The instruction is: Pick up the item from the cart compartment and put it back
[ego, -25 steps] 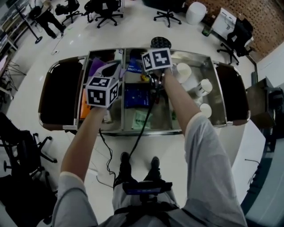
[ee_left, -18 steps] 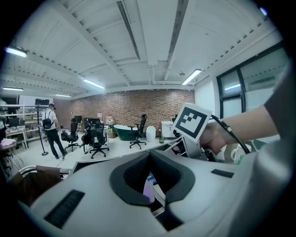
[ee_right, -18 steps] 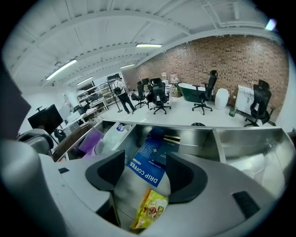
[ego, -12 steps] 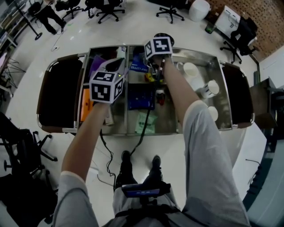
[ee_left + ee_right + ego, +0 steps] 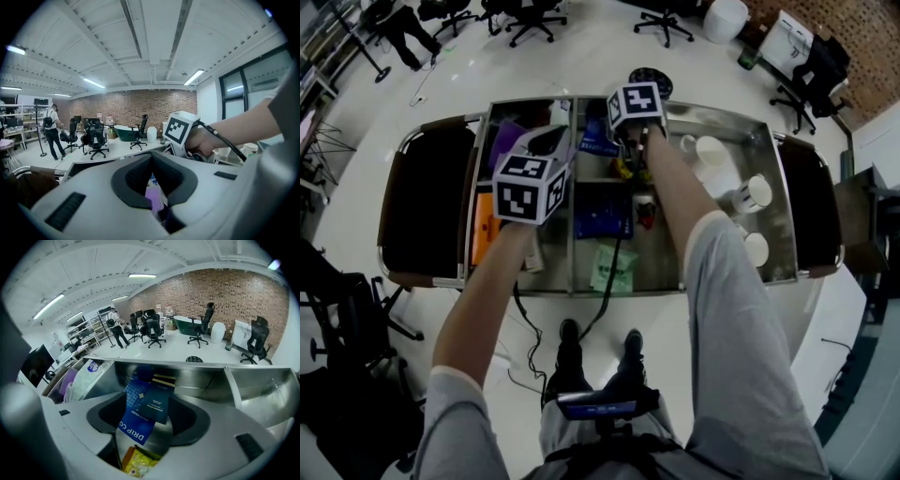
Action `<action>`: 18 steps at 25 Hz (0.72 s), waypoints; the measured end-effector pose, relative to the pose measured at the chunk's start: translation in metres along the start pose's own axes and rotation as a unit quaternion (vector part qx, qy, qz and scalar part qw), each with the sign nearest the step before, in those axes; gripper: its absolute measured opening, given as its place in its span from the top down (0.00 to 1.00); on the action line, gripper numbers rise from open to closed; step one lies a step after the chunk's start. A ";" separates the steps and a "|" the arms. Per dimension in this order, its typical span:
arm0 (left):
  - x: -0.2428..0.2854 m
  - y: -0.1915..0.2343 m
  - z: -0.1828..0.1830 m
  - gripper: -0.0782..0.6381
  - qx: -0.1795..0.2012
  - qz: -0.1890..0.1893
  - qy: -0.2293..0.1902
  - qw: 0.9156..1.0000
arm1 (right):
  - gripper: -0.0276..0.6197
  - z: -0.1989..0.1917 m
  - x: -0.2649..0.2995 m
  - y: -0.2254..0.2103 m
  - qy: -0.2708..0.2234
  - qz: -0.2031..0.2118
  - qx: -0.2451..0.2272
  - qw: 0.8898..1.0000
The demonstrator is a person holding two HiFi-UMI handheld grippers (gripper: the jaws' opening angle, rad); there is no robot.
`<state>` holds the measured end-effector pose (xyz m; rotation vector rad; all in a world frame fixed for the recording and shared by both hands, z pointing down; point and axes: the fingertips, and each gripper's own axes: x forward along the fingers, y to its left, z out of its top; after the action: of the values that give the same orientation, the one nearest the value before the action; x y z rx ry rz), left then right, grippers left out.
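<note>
**Over the cart:** a person stands above a stainless-steel cart [image 5: 724, 119] with a two-jaw gripper in each hand.

The right gripper [image 5: 144, 430] tips steeply down into the far end of the middle compartment. Its jaws have just been opening and stand spread wide, pinching nothing.

Only that gripper's own view shows what lies under the gap. A blue packet printed DRIP [image 5: 136, 425] sits there, overlapped by a dark navy packet [image 5: 154, 404] toward the steel back wall. A yellow packet [image 5: 138, 465] lies nearer the camera. Nothing has been lifted, and none of the packets touches the pads.

The left gripper [image 5: 158, 190] hovers over the left compartment, its jaws a narrow slit apart and empty. A purple bag [image 5: 153, 199] shows through the slit. The left gripper view also catches the other gripper's marker cube [image 5: 182, 127] and the hand [image 5: 201, 145] behind it.

The head view alone takes in the whole cart. White cups [image 5: 710, 150] stand in the right compartment. A green packet [image 5: 614, 269] and a small red item [image 5: 645, 211] lie in the middle, and an orange item [image 5: 483, 230] lies at the left.
</note>
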<state>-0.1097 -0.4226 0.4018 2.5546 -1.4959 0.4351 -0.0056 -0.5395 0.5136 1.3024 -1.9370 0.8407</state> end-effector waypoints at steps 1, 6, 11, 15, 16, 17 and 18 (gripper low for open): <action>0.001 0.000 0.000 0.88 0.000 -0.001 0.000 1.000 | 0.52 -0.001 0.002 0.000 0.002 -0.001 0.000 1.000; 0.000 0.002 0.000 0.88 -0.002 -0.001 0.001 1.000 | 0.52 -0.004 0.012 -0.001 0.008 -0.007 0.007 1.000; -0.001 0.006 -0.002 0.88 -0.004 0.002 0.001 1.000 | 0.68 -0.007 0.015 -0.006 0.014 -0.029 -0.004 0.999; -0.001 0.005 -0.006 0.88 -0.007 0.000 0.002 1.000 | 0.94 -0.001 0.013 -0.011 -0.006 -0.051 -0.005 0.999; -0.001 0.005 -0.007 0.88 -0.008 0.000 0.002 1.000 | 0.94 0.000 0.013 -0.012 -0.010 -0.053 -0.004 0.999; -0.001 0.005 -0.008 0.88 -0.009 0.000 0.003 1.000 | 0.94 0.000 0.014 -0.012 -0.010 -0.051 -0.004 0.999; 0.000 0.005 -0.009 0.88 -0.009 0.000 0.004 1.000 | 0.94 -0.002 0.014 -0.013 -0.008 -0.049 -0.004 0.999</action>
<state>-0.1158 -0.4223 0.4101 2.5364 -1.4889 0.4291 0.0024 -0.5494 0.5277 1.3898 -1.8709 0.7755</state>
